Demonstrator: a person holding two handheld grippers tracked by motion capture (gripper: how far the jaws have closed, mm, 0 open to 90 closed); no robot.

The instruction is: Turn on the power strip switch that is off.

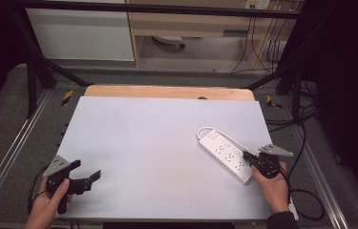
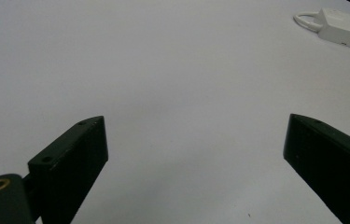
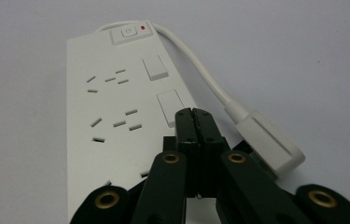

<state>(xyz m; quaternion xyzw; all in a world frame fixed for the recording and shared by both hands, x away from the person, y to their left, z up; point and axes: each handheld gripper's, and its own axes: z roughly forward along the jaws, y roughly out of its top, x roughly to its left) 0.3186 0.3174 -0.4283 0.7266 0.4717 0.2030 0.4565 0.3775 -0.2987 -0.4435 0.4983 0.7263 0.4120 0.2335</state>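
Right claw [image 3: 195, 122] is pinched fully together with nothing between its jaws, tips poised over the white power strip [image 1: 226, 153], which lies at an angle in the right half of the high view, on the pale tabletop [image 1: 157, 143]. In the right gripper view those closed tips sit low of centre, just over the strip's face [image 3: 116, 107] beside the lower of two rocker switches [image 3: 170, 106]. Whether they touch the plastic I cannot tell.

Over at lower left of the high view, the left claw [image 1: 85, 172] is spread wide and empty, well apart from the strip; its own view shows bare tabletop between the jaws and the strip [image 2: 347, 29] far off in the upper right corner.

This looks like a press on a switch with the closed tips. To do it well: keep the jaws together so they act as one firm point, line them squarely over the rocker, and push straight down so the strip does not skid. Mind the white plug [image 3: 268, 140] and cord [image 3: 196, 65] lying right beside the tips. The free claw could brace the strip's far end.
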